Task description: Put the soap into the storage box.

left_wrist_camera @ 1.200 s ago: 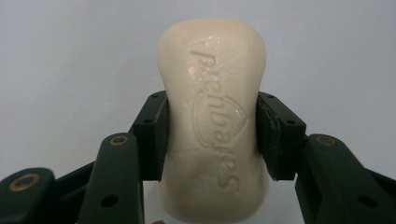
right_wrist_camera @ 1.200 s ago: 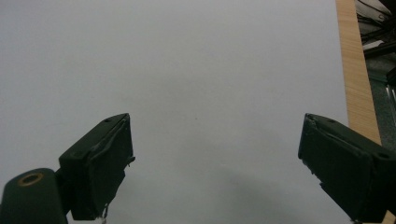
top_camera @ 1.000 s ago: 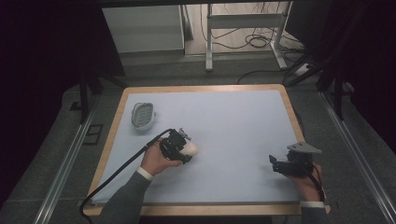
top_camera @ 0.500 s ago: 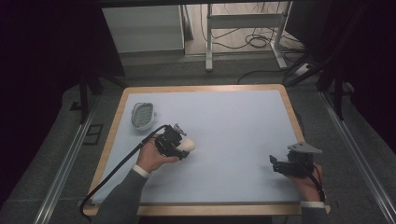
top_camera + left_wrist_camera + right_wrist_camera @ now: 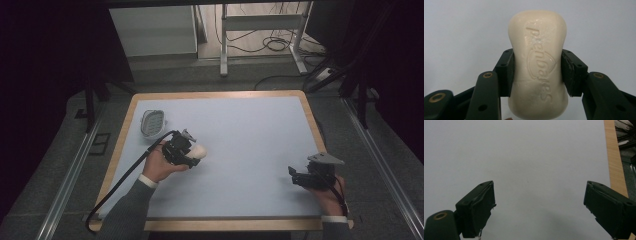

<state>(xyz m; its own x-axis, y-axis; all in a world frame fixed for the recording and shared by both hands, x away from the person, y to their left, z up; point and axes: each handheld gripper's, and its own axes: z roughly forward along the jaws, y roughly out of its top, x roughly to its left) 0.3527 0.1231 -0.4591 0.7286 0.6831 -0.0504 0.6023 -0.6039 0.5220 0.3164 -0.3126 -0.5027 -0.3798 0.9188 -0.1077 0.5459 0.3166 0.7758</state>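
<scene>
A: Where's the cream oval soap bar (image 5: 538, 65)?
B: Clenched between the left gripper (image 5: 192, 152) pads, four o'clock of the white slotted soap dish (image 5: 151, 121).
A: The right gripper (image 5: 539, 207)?
B: Jaws spread wide over the pale blue table (image 5: 250, 130), holding nothing.

We see a cream bar of soap (image 5: 537, 67), waisted in the middle with rounded ends and a raised brand word running along its face. It sits lengthwise between the pads of the left gripper (image 5: 186, 148), which pinch its narrow waist, over the left half of the table (image 5: 250, 125), nearer the front edge.
</scene>
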